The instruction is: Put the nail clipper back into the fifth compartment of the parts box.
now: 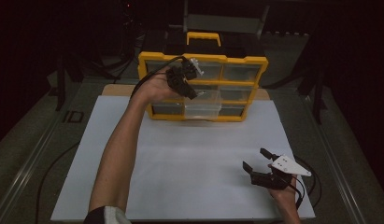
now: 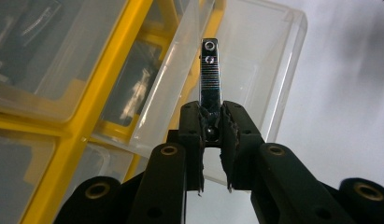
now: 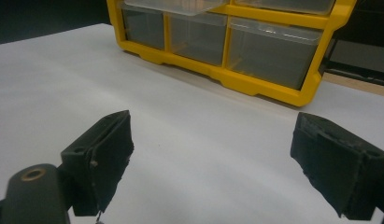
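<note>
The left gripper (image 2: 211, 135) has its jaws pinched narrow on a small metal clipper (image 2: 210, 74), a nail clipper by its look, held by one end so its long axis runs straight out along the jaws toward 12 o'clock in the left gripper view. Right behind the clipper's free tip stands the open clear drawer (image 2: 255, 60), pulled out from the yellow organiser (image 2: 94, 84); the drawer's front wall lies just beyond and below the tip, its mouth opening from 12 round to 2 o'clock.

In the high view the left gripper (image 1: 182, 79) hangs over the organiser's (image 1: 147, 60) face, just above the pulled-out drawer (image 1: 202, 108) at the cabinet's lower middle. So the drop looks to turn on one thing – the clipper's tip points toward the drawer's mouth and seems to need only a short carry forward and down to clear the wall.

The right gripper (image 1: 259, 163) rests at 4 o'clock on the white board (image 1: 180, 163), well apart from the organiser, jaws spread wide and holding nothing – the left hand is far the nearer
</note>
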The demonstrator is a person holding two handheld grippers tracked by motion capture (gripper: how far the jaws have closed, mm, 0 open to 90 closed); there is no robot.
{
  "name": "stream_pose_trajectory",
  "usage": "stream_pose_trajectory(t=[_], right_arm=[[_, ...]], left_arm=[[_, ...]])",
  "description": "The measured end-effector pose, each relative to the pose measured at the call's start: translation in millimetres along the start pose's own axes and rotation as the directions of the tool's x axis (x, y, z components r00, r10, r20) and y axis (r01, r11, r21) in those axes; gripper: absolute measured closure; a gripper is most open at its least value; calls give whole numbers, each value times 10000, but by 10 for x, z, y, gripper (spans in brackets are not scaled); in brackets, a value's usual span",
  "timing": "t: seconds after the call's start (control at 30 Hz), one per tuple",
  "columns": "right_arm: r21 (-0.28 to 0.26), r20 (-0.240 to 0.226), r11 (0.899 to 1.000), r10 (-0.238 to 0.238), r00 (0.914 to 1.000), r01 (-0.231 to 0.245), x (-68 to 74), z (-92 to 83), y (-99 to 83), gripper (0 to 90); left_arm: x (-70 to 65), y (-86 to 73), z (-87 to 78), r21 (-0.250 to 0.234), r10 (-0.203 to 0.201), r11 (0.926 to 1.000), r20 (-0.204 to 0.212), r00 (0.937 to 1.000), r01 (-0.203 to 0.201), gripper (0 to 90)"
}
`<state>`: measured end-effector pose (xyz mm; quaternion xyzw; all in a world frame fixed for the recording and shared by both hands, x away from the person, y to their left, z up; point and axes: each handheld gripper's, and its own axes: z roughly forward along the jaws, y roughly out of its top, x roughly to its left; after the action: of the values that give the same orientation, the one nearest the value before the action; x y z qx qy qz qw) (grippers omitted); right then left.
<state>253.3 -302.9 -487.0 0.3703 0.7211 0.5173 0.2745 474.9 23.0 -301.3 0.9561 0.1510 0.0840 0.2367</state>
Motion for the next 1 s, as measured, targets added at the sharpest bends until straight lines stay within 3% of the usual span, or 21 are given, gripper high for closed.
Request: stream_pose_trajectory(t=[0.17,0.2,0.27,0.3,0.33,0.4,0.57,0.67,1.0], right_arm=[[1,-11,10000,4,10000,-4,0,-2,0,125],[-1,-14,10000,2,10000,-2,-1,-2,0,125],[-5,-8,10000,9,10000,-9,-2,-2,0,125],[-5,-8,10000,9,10000,-9,-2,-2,0,125],[-3,-3,10000,14,10000,-14,-2,-4,0,125],[-3,-5,10000,18,10000,-18,-3,-3,0,125],[1,-13,10000,-11,10000,11,-2,-2,-1,125],[1,14,10000,-36,10000,36,-3,-4,0,125],[23,35,10000,-27,10000,26,-6,-5,-3,125]], left_arm=[[11,5,42,-52,-238,9997,47,9997,238,786],[20,4,40,-179,-404,9990,81,9991,406,731],[20,4,30,-380,-532,9979,-51,9986,529,463],[26,2,18,-572,-740,9957,-72,9972,735,463],[37,0,0,-713,-988,9927,-203,9949,971,236],[47,-14,-12,-697,-1135,9914,-304,9931,1112,153],[43,-52,-5,-553,-1230,9912,-483,9912,1203,63],[35,-104,-8,-717,-1352,9887,-525,9894,1313,38],[26,-200,-69,-916,-1347,9873,-480,9897,1299,31]])
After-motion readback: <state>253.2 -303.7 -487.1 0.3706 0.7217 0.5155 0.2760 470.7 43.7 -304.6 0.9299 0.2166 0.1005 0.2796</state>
